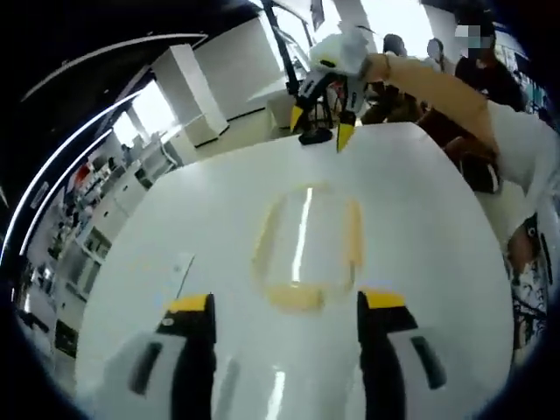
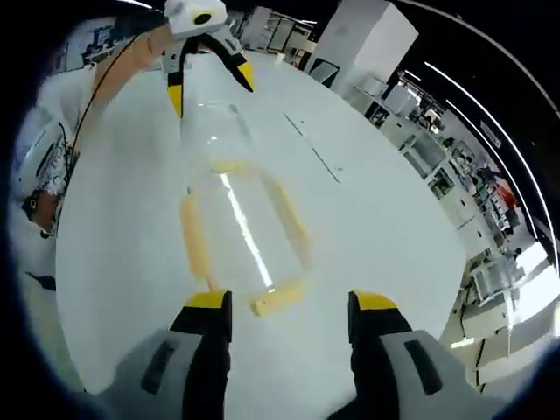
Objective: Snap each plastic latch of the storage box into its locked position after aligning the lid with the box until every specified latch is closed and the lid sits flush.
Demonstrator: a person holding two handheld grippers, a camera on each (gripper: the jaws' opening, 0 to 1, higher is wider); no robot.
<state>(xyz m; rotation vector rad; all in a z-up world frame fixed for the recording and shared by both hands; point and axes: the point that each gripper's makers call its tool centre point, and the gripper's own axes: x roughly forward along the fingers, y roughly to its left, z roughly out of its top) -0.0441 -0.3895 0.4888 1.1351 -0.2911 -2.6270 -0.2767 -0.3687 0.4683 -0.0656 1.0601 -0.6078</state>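
A clear storage box with pale yellow latches lies on the white table between my two grippers. In the left gripper view my left gripper stands open just short of the box's near end latch. Beyond the box the right gripper hangs open above the table's far edge. In the right gripper view my right gripper is open close to the near end latch of the box. The left gripper is open past the box's far end.
A person in white and tan sleeves stands at the table's far right corner. A dark object lies under the right gripper on the table. Shelves and white pillars ring the room. A thin seam crosses the tabletop.
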